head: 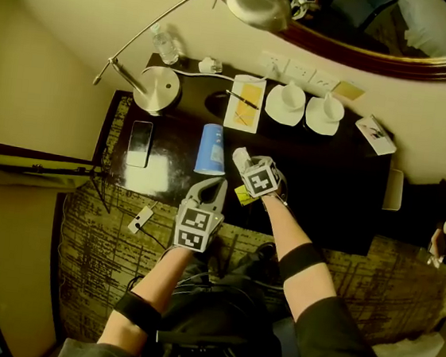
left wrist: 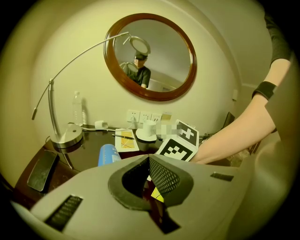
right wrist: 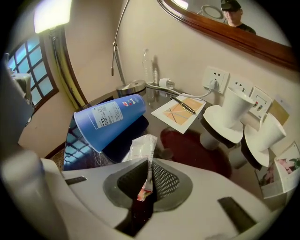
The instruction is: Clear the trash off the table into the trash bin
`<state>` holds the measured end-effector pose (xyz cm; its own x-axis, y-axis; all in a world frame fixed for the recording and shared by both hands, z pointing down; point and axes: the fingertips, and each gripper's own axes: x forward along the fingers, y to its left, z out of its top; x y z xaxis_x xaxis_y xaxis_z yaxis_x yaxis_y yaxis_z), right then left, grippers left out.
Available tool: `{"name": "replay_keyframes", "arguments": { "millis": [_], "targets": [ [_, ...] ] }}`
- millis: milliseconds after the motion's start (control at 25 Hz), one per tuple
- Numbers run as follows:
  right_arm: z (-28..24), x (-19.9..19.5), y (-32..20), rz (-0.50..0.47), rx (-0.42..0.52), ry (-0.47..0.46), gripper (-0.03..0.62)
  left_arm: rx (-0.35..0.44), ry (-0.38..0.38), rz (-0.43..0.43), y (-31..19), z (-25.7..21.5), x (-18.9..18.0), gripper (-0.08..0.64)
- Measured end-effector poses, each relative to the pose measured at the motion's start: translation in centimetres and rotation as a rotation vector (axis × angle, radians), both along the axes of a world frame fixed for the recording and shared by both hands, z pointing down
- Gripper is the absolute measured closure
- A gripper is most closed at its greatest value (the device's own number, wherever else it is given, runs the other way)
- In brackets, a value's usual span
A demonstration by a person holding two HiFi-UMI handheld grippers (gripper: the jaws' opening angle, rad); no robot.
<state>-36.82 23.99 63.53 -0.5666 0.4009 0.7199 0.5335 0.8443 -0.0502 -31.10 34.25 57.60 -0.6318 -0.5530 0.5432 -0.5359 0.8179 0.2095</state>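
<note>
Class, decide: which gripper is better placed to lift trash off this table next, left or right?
Right: the right gripper has its jaws pinching the white wrapper; the left gripper is shut, empty.

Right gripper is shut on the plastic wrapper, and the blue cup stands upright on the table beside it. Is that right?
Not quite. The blue cup is lying on its side, not standing upright; the right gripper view shows this. The rest holds: the right gripper is shut on the plastic wrapper, and the cup rests on the table beside it.
</note>
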Motion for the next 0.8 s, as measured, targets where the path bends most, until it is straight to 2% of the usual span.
{"name": "replay_keyframes", "arguments": {
  "millis": [560,800],
  "targets": [
    [-1.4,-0.3,0.1,-0.007,0.007,-0.019,0.555,0.014,-0.008,0.001,-1.1,-0.7,0.6,0.555],
    [-6.6,1.2,-2.0,0.05,-0.052,-0.143,0.555,0.035,-0.047,0.021,-2.4,-2.5,0.1,0.555]
  ]
}}
